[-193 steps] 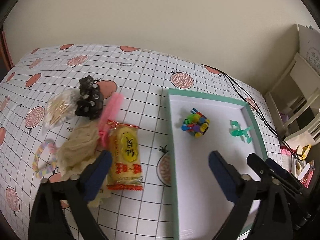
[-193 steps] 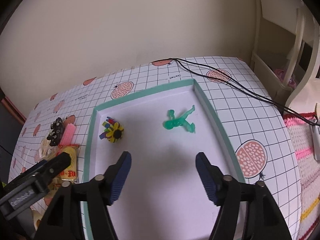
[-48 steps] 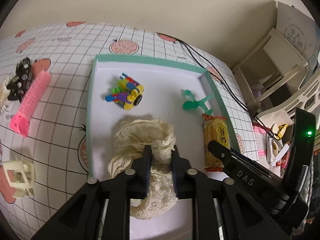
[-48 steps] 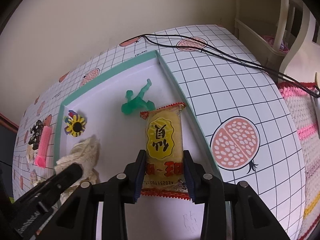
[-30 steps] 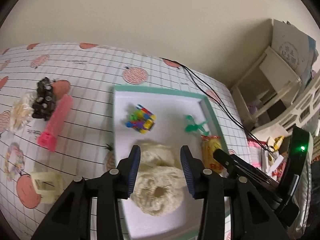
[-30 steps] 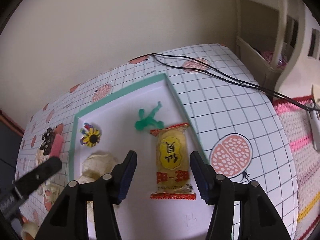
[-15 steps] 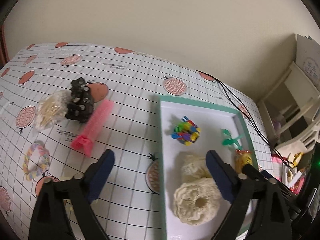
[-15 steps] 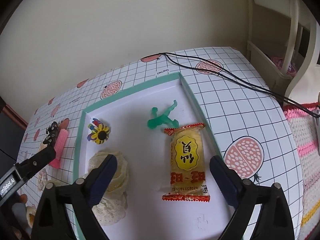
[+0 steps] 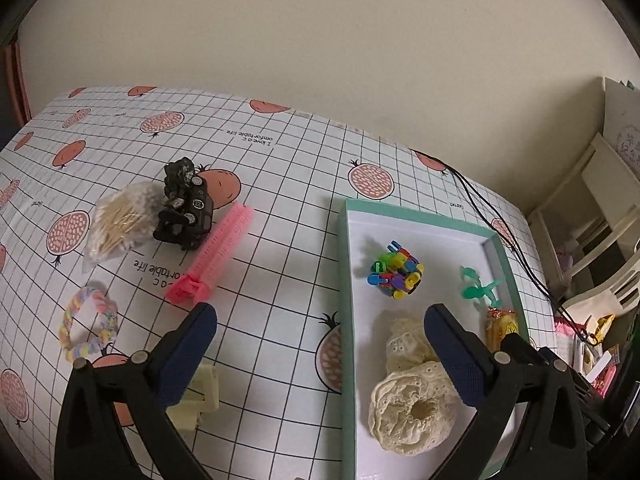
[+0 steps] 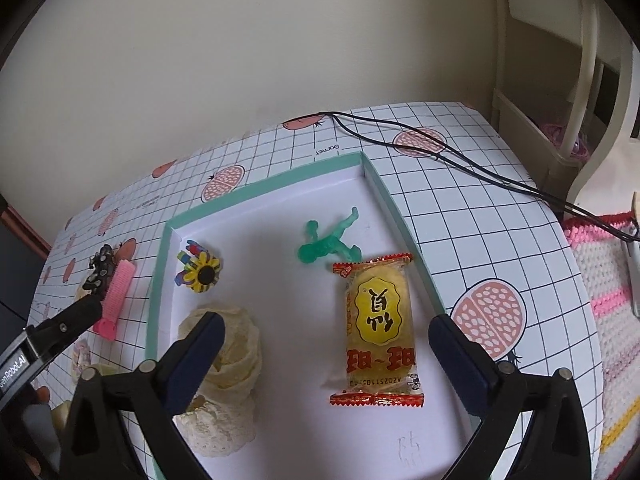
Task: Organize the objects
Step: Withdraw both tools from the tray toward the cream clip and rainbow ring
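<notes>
Both tongs empty, more to tidy

Your left tongs [image 9: 320, 344] and right tongs [image 10: 326, 344] gape wide, holding nothing. The snack pack [image 10: 378, 330] lies flat in the tray [image 10: 256, 190], long side running up the frame. The pink roller [image 9: 218, 260], mid-left on the counter [image 9: 280, 200], slants toward upper right

In the tray [image 10: 370, 172] there are four things: one cream lace scrunchie [image 10: 224, 364], one colourful block toy [image 10: 199, 272], one green figure [image 10: 326, 242] and one yellow snack packet [image 10: 378, 330].

On the table [image 9: 280, 184] there are six: one black toy car [image 9: 185, 206], one pink hair roller [image 9: 214, 260], one bag of cotton swabs [image 9: 120, 218], one pastel bracelet [image 9: 89, 324], one cream hair claw [image 9: 200, 394] and one black cable [image 10: 440, 152].
</notes>
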The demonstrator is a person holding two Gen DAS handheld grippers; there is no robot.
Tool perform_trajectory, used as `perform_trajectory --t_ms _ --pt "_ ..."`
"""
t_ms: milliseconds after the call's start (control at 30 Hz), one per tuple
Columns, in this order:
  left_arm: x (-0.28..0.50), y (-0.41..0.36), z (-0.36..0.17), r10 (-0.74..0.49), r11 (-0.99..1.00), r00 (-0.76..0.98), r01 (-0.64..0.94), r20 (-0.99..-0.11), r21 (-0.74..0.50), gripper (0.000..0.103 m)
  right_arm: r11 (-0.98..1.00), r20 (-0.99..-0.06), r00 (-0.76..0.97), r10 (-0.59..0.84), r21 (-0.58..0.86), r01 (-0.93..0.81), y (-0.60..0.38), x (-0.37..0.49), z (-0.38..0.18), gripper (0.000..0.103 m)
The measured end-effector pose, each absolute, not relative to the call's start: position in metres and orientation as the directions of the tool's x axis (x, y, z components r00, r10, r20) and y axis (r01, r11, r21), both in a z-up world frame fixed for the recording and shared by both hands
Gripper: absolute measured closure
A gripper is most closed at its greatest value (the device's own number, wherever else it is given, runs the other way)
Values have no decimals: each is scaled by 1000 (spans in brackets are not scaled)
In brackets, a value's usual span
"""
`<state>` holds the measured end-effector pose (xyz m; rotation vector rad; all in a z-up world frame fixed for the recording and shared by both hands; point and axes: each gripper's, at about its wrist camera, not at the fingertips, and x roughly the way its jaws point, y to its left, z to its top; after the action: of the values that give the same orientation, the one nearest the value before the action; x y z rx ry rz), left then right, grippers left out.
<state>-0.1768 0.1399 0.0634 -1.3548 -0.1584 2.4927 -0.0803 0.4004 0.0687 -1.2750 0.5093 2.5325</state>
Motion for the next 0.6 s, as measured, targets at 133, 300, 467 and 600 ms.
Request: perform_trajectory --t_ms 133,300,467,600 --pt "-177 131 71 318 -947 -519 -217 -794 -237 0 -912 -807 -585 81 177 -370 394 -82 74 0" --pt "-180 103 90 335 -942 -541 -207 -771 -264 0 -924 -788 -612 71 179 -337 376 -88 90 0" --pt "-185 62 104 302 -953 -567 -161 -766 -257 0 -950 -761 -648 20 188 -250 338 -100 111 0" --pt "-188 26 108 275 -959 -578 -110 -768 -261 0 -963 -746 -666 -24 196 -185 303 -109 123 0"
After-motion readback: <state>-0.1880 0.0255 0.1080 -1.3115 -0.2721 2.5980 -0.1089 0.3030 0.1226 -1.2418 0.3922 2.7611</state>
